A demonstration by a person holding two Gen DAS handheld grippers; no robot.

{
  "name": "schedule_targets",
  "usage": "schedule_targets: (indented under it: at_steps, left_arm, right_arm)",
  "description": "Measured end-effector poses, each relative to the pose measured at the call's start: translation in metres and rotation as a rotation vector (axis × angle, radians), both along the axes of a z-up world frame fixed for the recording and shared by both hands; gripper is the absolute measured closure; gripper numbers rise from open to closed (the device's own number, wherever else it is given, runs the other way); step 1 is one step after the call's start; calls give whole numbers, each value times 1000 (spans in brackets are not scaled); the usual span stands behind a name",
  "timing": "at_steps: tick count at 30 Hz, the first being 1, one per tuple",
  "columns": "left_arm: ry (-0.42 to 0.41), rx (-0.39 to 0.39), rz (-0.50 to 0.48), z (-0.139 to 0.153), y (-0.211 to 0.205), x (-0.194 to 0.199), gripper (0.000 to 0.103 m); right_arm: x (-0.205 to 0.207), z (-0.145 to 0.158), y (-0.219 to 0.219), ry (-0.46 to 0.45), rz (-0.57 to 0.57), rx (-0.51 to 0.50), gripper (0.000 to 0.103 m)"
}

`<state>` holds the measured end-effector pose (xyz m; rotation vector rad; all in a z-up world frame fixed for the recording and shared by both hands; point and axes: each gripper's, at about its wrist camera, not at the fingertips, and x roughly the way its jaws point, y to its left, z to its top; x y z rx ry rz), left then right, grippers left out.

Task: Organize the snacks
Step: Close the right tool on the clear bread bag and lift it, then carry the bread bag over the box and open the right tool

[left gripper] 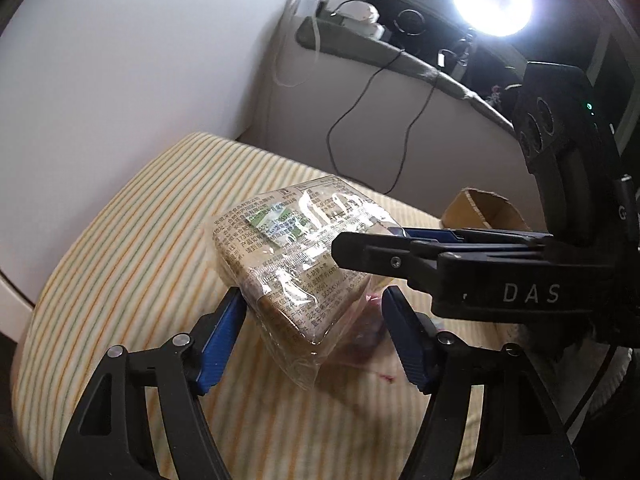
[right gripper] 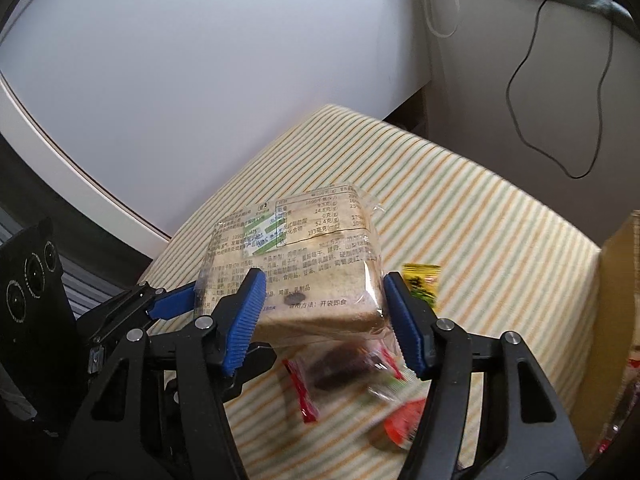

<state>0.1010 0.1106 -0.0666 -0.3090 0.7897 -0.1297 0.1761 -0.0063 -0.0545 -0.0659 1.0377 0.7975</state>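
The left tool [left gripper: 314, 334] is seen with its blue ribbed pads partly closed on the near end of a clear-wrapped, printed packet of brown sliced bread [left gripper: 296, 264]; the left pad is pressed against the wrapper, while contact at the right pad is blurred and cannot be confirmed. The packet is held clear above a cushion covered in yellow-and-green striped cloth [left gripper: 120, 240], directly ahead of the left tool. A two-sided hold is judged to be in use because the soft, wide packet would sag or twist under a single pinch.

From the right side the right tool [right gripper: 322, 320] is brought across, and its pads are set against the opposite flanks of the same packet [right gripper: 296, 256], about half closed on it. Below the right tool, small red-wrapped sweets [right gripper: 304, 392] and a yellow-and-green sachet [right gripper: 420, 284] are left lying on the cushion [right gripper: 480, 220]; these are judged not yet sorted. To the right of the right tool, the wall of a brown cardboard box [right gripper: 616, 280] is seen at the cushion's edge, and it is judged to be the intended receptacle. The wrapper is slippery, so a slip during transfer is a risk.
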Motion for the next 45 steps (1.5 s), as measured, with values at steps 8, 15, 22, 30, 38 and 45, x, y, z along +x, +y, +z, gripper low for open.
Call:
schedule_targets:
  at_steps: [8, 15, 22, 30, 38, 45]
  left_arm:
    - [-54, 15, -83, 23, -47, 15, 34]
    - [-75, 24, -159, 35, -97, 36, 34]
    - [-98, 49, -235, 46, -147, 57, 34]
    - [-104, 67, -303, 50, -193, 76, 34]
    - [-89, 98, -361, 44, -230, 94, 34]
    - [-58, 124, -396, 33, -249, 105, 34]
  right_arm:
    - [1, 28, -55, -62, -73, 12, 39]
    - [12, 38, -114, -90, -162, 23, 39]
    - [22, 41, -166, -102, -243, 50, 39]
    - [34, 39, -214, -113, -325, 61, 39]
    - [46, 32, -251, -99, -376, 60, 39]
    - [53, 16, -268, -70, -402, 57, 39]
